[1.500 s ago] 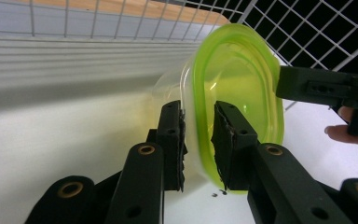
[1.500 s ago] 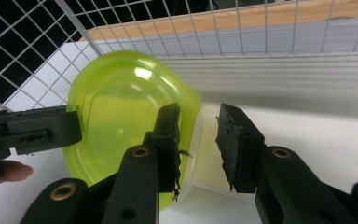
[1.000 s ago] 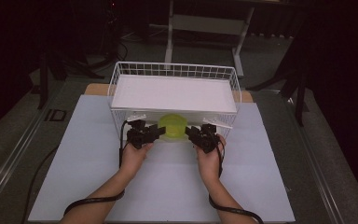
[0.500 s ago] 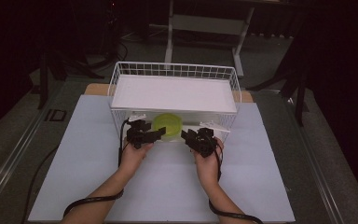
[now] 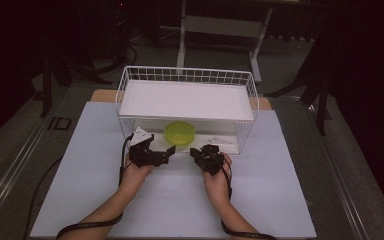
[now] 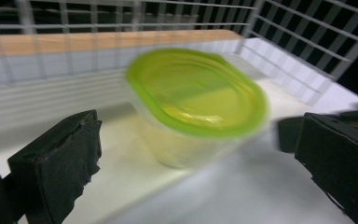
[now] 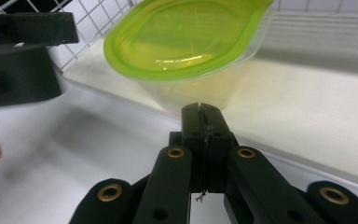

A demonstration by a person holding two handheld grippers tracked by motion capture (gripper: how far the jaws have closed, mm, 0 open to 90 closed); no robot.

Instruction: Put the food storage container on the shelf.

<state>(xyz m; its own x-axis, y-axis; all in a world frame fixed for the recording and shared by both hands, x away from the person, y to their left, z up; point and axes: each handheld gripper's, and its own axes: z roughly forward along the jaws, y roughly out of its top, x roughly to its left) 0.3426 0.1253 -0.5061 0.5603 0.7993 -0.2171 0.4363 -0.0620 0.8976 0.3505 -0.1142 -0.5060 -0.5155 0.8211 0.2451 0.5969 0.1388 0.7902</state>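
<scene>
Hovering low over the worktop (image 5: 80,190), both hand-held grippers are pointing toward 12 o'clock at the open front of a wire basket (image 5: 187,75).

Item, left hand-held gripper (image 5: 156,153): jaws standing wide apart, nothing between them. In the left gripper view (image 6: 186,182) the jaws are framing the container from either side without touching it, probably lined up so a single closing would take it across its width.

Item, right hand-held gripper (image 5: 203,154): jaws pressed together, holding nothing. In the right gripper view (image 7: 200,112) the closed tips are sitting just in front of the container's lower wall; whether they are touching it cannot be told. Closed tips suit nudging or steadying, as a judgement.

Item, clear container with green lid (image 5: 180,133): sitting upright on the basket's white floor, at its front opening, between the two grippers and slightly toward 12 o'clock of them.

Item, wire basket: a white shelf panel (image 5: 187,100) is covering its top, so the way out is lying toward 6 o'clock, under the panel's front edge. Headroom there is looking low; lifting before clearing that edge would risk striking it.

Item, worktop: bare sheet is running open toward 6, 3 and 9 o'clock of the hands, leaving ample room for drawing the container out.
</scene>
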